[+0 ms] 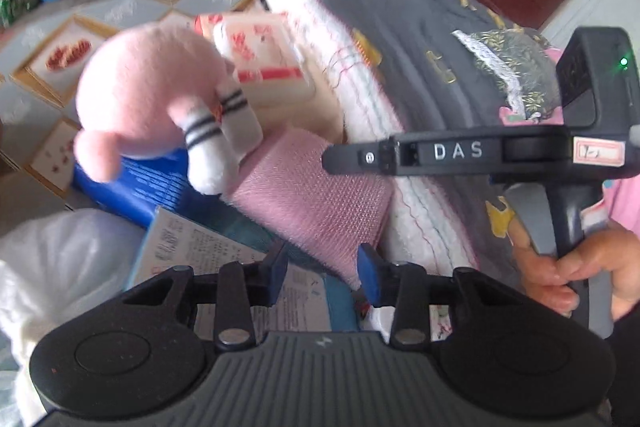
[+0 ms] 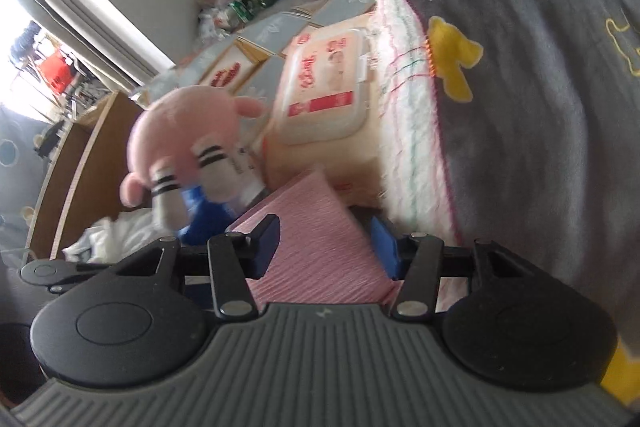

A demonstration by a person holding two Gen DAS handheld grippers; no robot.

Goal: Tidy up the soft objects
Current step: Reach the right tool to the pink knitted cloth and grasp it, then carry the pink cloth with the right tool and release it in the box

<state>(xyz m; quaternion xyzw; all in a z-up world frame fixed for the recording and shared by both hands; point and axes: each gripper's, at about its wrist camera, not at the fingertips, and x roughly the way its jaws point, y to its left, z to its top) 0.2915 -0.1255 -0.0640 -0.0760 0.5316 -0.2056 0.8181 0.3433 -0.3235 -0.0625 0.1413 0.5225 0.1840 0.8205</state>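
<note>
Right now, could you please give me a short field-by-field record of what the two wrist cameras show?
setting: bed piled with soft things
pink plush toy: above the blue box, white striped-sock feet towards the cameras
pink knitted cloth: folded, beside the grey blanket
wet wipes pack: behind the cloth, against the blanket's edge
left gripper: open, at the cloth's near edge
right gripper: open, fingers either side of the cloth
</note>
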